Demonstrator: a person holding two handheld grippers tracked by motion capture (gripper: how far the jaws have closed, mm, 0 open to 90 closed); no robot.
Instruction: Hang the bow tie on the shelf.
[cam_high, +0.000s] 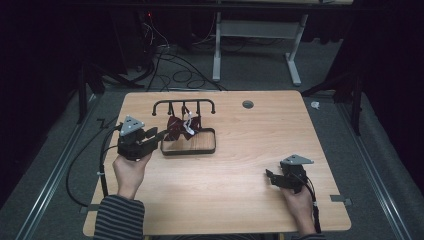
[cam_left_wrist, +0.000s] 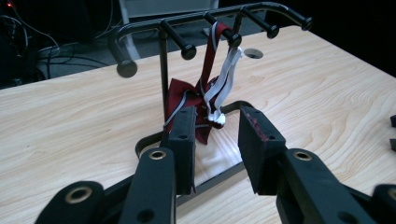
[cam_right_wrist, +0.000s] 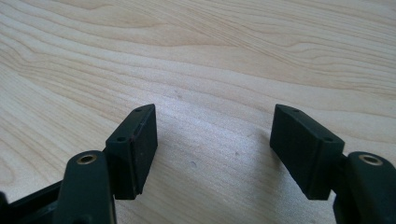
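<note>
The left hand-held gripper (cam_left_wrist: 217, 140) hangs part open and empty just before the rack (cam_left_wrist: 163, 70), where a maroon tie (cam_left_wrist: 187, 95) hangs. The right hand-held gripper (cam_right_wrist: 212, 149) gapes wide over bare surface (cam_right_wrist: 210, 56).

Left tongs (cam_high: 159, 134): black body, grey three-cornered plate on top, brass-ringed holes, flat dark pads, one perhaps scuffed reddish.
Right tongs (cam_high: 269, 176): black, grey plate, small screws in pads.
Cables: black.
Sleeve (cam_high: 119, 217): grey-and-dark stripes.

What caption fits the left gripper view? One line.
Open left gripper faces a dark red bow tie hanging on a black rack.
</note>
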